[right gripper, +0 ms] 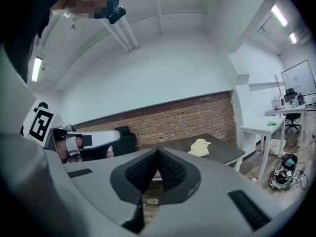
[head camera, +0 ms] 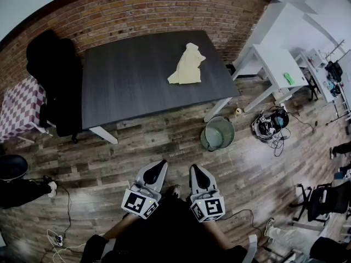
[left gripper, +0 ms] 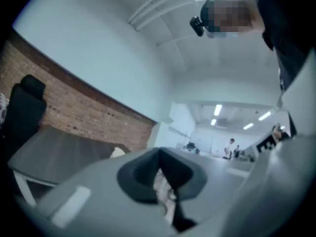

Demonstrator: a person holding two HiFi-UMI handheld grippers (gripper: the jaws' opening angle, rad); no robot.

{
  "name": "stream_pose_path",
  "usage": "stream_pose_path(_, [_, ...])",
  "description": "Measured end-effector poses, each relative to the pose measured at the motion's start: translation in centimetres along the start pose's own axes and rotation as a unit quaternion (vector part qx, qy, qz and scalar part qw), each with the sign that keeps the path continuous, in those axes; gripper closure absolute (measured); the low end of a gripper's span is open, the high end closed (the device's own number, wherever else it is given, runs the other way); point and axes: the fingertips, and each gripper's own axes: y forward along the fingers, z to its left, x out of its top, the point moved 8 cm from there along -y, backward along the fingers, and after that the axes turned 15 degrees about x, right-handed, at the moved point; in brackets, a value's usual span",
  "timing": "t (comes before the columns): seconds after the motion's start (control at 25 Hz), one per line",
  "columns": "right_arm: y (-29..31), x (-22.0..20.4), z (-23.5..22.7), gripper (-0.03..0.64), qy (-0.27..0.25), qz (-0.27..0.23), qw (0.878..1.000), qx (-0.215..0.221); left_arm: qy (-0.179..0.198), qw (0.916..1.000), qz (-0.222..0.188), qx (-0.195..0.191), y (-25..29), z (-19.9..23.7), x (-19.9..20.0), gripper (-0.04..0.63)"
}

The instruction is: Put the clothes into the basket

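Note:
A pale yellow garment (head camera: pixel 187 64) lies crumpled on the far right part of the dark grey table (head camera: pixel 126 75). On the floor by the table's right leg stands a round grey-green basket (head camera: pixel 217 133), with nothing visible inside. Both grippers hover low over the floor, close to my body and well short of the table. My left gripper (head camera: pixel 159 166) and right gripper (head camera: pixel 196 170) are each shut with nothing between the jaws. The left gripper view shows the garment (left gripper: pixel 117 152) beyond the closed left gripper (left gripper: pixel 159 157). The right gripper view shows the garment (right gripper: pixel 200 147) past the shut right gripper (right gripper: pixel 158 154).
A black chair (head camera: pixel 52 75) and a checked seat (head camera: pixel 19 106) stand left of the table. A white desk (head camera: pixel 274 59) is at the right, with a headset and cables (head camera: pixel 270 124) on the wood floor. A power strip (head camera: pixel 55 237) lies at the lower left.

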Motion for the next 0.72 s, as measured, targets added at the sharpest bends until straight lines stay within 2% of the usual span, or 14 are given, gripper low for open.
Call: stream_pose_path(0.72, [2.1,-0.4,1.5,0.611,0.01,-0.004,1.0,-0.015,0.003,1.0,0.002,-0.004,-0.6,2.9,0.6,0.591])
